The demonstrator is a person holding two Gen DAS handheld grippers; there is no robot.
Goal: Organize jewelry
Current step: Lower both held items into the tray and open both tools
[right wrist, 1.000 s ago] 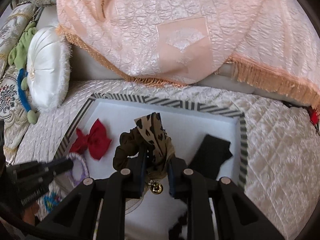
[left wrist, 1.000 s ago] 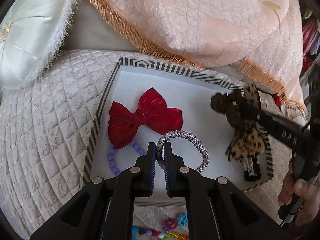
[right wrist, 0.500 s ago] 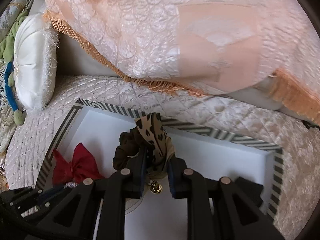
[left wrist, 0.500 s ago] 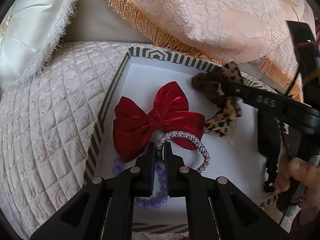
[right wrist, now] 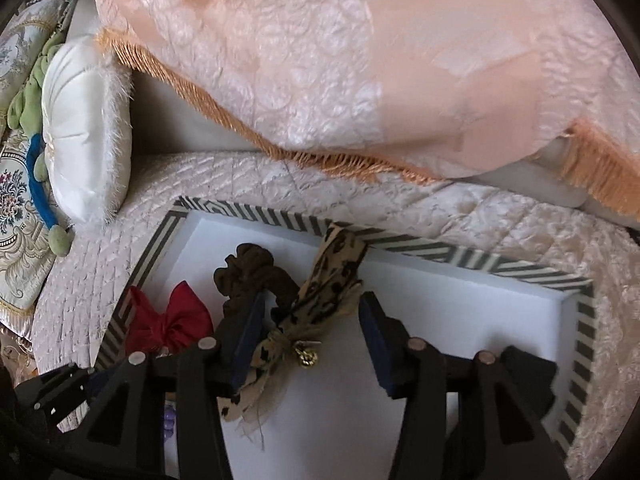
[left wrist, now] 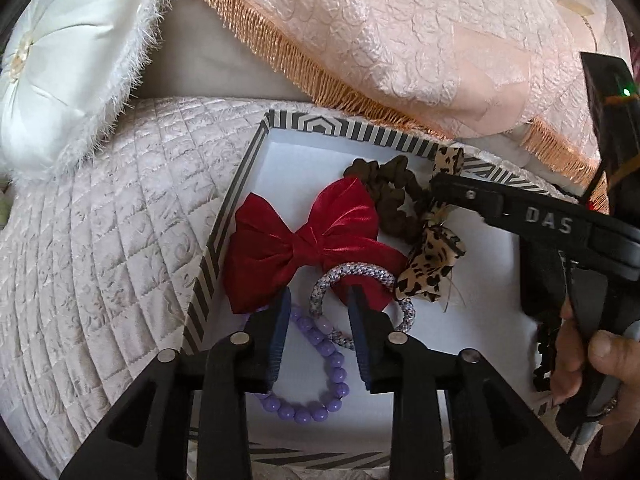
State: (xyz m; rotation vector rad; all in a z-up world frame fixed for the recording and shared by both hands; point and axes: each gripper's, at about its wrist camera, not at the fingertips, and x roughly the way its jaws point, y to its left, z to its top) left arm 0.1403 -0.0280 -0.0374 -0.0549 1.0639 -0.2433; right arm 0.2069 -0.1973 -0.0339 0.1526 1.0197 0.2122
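From my left wrist camera, my left gripper (left wrist: 318,312) is opening at a middling width over the striped box (left wrist: 360,142) on the bed (left wrist: 100,240). The grey-and-white woven hair tie (left wrist: 352,274) lies between its fingers, with no pad pressing on it, so I judge it as just let go. It rests on the box's white floor, partly over the lower edge of the red velvet bow (left wrist: 304,240), which sits at about ten o'clock in the box. The purple bead bracelet (left wrist: 320,380) curls at six o'clock, close to my fingers. At two o'clock my right gripper (left wrist: 452,188) reaches in over the brown scrunchie with its leopard-print ribbon (left wrist: 430,264), and something black lies along the right wall, too hidden to name. From my right wrist camera, my right gripper (right wrist: 310,320) is also opening, fingers well apart. The scrunchie (right wrist: 256,268) and ribbon (right wrist: 336,268) sit loosely between them, the little gold charm (right wrist: 306,356) hanging toward six o'clock. I cannot tell whether the left pad still brushes the fabric. I judge the task well along: five pieces are in the box, though they overlap. What waits outside the box, these views do not show.
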